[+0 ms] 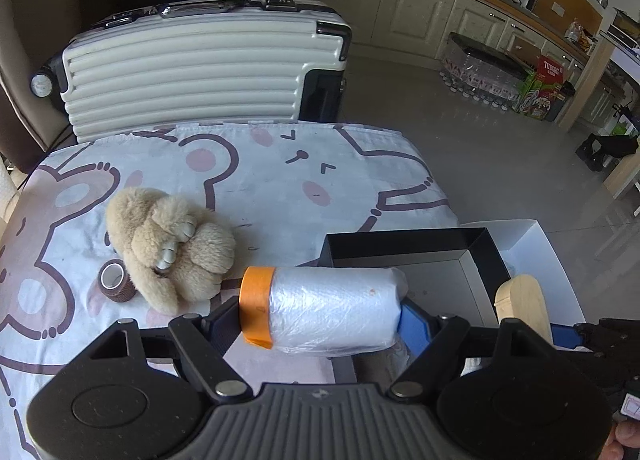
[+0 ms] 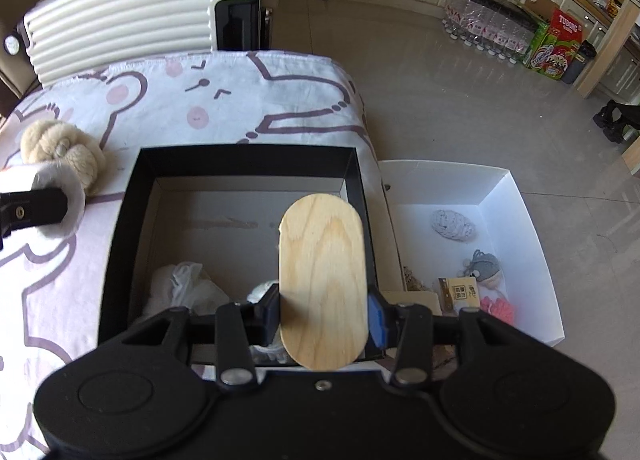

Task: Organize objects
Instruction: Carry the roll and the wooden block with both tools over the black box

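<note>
A cream ribbed suitcase stands at the far edge of the cartoon-print sheet. On the sheet's right sits an open black box, with a white box to its right. The left gripper is clamped on a plastic-film roll with orange tape, right of the plush toy. The right gripper pinches an oval wooden board above the black box. A brown tape roll lies left of the plush toy.

Black box open-topped; far half of its floor bare, near corner taken up by crumpled white plastic. Bedsheet beyond the plush toy and brown tape roll unobstructed. Far edge blocked by suitcase.
</note>
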The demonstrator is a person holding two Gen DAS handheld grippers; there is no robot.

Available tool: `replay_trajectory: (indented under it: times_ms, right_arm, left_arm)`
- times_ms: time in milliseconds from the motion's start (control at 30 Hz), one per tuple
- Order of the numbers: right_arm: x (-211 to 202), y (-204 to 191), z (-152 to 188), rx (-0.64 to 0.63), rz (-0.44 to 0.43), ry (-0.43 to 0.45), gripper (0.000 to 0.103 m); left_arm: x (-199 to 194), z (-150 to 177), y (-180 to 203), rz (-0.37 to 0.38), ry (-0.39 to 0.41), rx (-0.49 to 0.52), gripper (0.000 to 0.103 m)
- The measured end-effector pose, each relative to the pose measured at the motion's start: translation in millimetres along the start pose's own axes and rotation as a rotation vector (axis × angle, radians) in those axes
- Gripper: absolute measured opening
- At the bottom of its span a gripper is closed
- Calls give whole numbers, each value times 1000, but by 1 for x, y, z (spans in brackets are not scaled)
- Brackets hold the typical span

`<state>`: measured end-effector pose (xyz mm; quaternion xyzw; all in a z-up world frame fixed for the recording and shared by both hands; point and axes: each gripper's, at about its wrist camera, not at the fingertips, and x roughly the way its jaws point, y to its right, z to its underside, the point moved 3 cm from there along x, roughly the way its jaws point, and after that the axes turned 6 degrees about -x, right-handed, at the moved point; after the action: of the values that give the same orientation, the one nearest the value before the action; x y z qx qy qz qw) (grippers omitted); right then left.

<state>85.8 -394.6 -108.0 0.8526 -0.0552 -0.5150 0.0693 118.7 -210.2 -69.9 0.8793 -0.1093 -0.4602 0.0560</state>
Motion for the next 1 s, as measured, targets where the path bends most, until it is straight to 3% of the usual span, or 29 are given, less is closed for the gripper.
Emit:
replay_trajectory:
  times_ms: [367, 767, 1000]
  right_arm:
    - [33, -3, 3, -62, 0, -81, 44]
    - [46, -4, -2, -41, 5, -70, 45]
    - [27, 7, -6, 23, -33, -53, 47]
  left_arm:
    - [25, -4, 18, 66, -27, -20, 80]
    - [33, -5, 22, 72, -35, -23, 80]
    - [34, -4, 26, 87, -34, -21, 80]
